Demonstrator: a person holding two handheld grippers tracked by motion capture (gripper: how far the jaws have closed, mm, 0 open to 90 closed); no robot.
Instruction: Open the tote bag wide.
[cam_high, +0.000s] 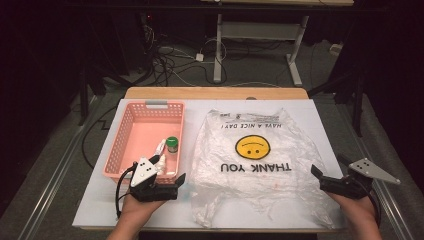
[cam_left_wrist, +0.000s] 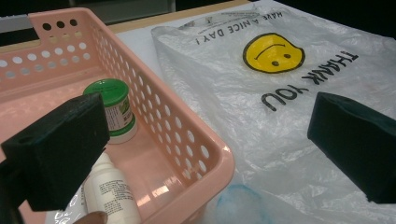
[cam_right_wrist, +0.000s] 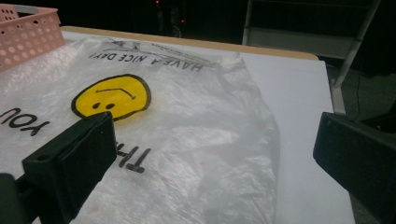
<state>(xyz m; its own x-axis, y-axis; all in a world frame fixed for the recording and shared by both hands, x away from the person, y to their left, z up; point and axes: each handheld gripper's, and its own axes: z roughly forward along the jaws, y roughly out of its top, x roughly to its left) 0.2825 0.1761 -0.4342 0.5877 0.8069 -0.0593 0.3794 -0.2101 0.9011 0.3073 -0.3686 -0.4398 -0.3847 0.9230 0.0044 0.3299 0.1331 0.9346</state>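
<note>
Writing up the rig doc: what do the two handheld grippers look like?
Both the left gripper and the right gripper are black, each with two blocky, foam-like fingers and a grey three-cornered plate on top. A black cable loops from the left gripper. The person's forearms show no sleeves; a dark strap sits at the right wrist.

Counter (cam_high: 215, 93): wooden top; a bare strip of it shows at 12 o'clock in the high view.
White sheet (cam_high: 320, 130): lies flat on the counter and covers nearly all of it; its widest bare area is toward 3 o'clock.
Floor (cam_high: 60, 145): grey, around the counter on all visible sides.
Floor rail (cam_high: 50, 180): pale strip running diagonally at 8 o'clock.
Cables (cam_high: 165, 62): dark tangle on the floor at 11 o'clock, beyond the counter.
White plug block (cam_high: 199, 57): among the cables, just beside the frame leg.
Far table frame (cam_high: 218, 45): white legs and crossbar at 12 o'clock, well apart from the counter.
Dark stand (cam_high: 356, 95): black upright at 2 o'clock.
</note>
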